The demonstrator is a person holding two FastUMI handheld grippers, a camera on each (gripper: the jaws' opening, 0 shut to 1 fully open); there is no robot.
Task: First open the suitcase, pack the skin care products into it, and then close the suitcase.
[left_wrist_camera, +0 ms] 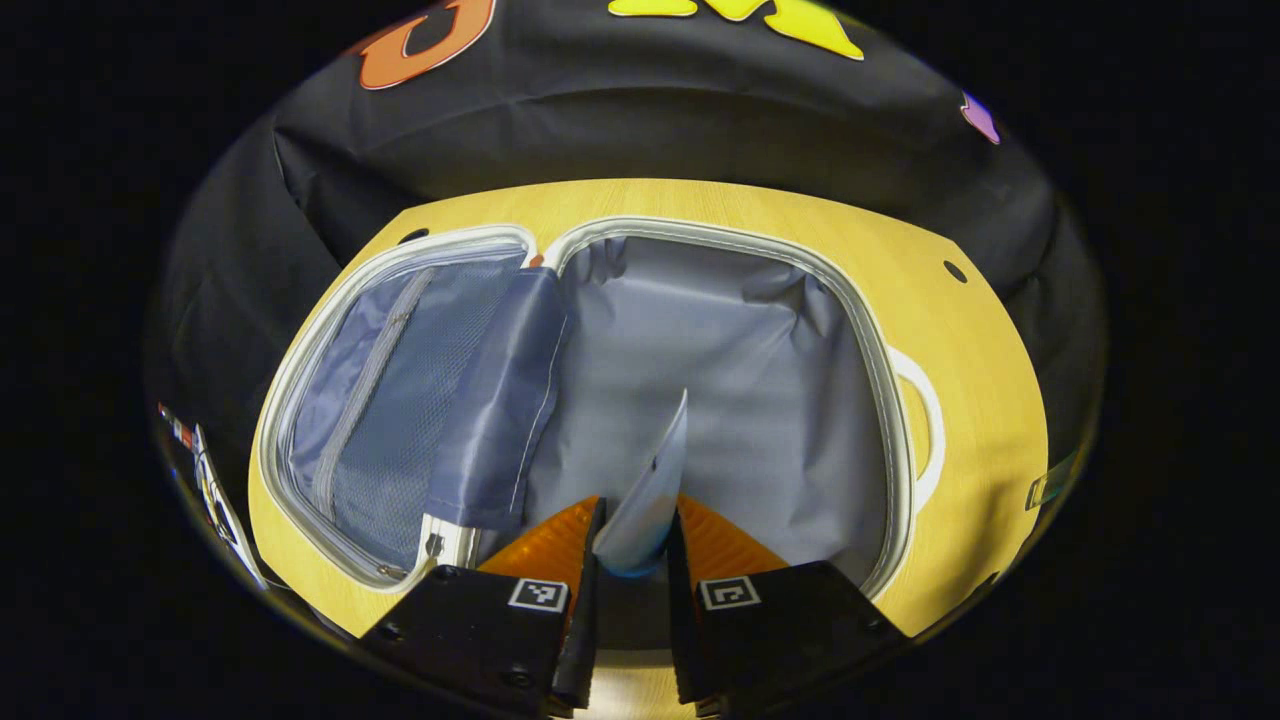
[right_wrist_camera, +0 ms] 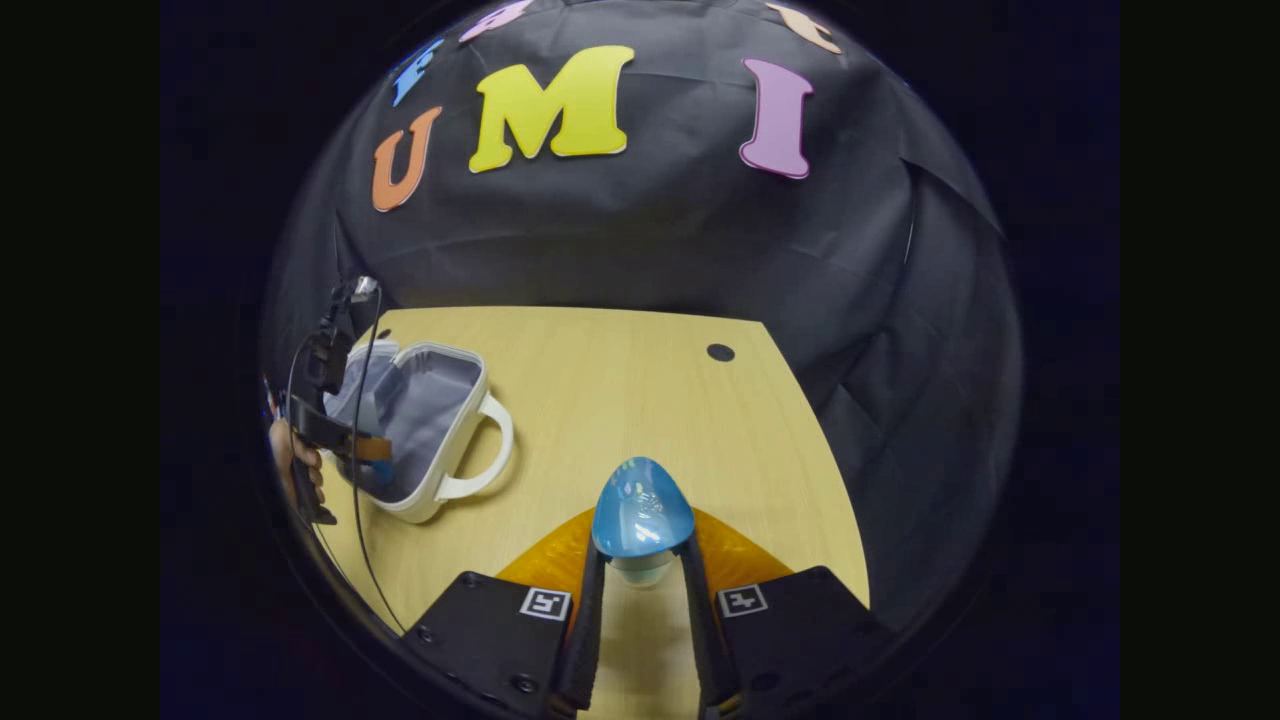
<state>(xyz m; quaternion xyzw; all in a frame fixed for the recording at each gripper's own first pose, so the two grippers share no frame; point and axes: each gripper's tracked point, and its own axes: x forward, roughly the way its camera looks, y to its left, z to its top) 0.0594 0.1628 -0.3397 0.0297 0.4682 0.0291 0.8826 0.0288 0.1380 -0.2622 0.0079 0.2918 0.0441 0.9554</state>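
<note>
Suitcase lies open on the wooden table, near its far left corner in the right gripper view, grey lining bare and mesh lid pocket folded out. The left gripper hangs above the main compartment, jaws narrow on a flat white tube. The right gripper sits over the table's near edge, well apart from the case, jaws narrow around a blue-capped bottle. Risks, as I judge them: the thin tube could slip out early or land on the rim; the rounded bottle could squirt free in transit; two grippers over one opening could collide.
</note>
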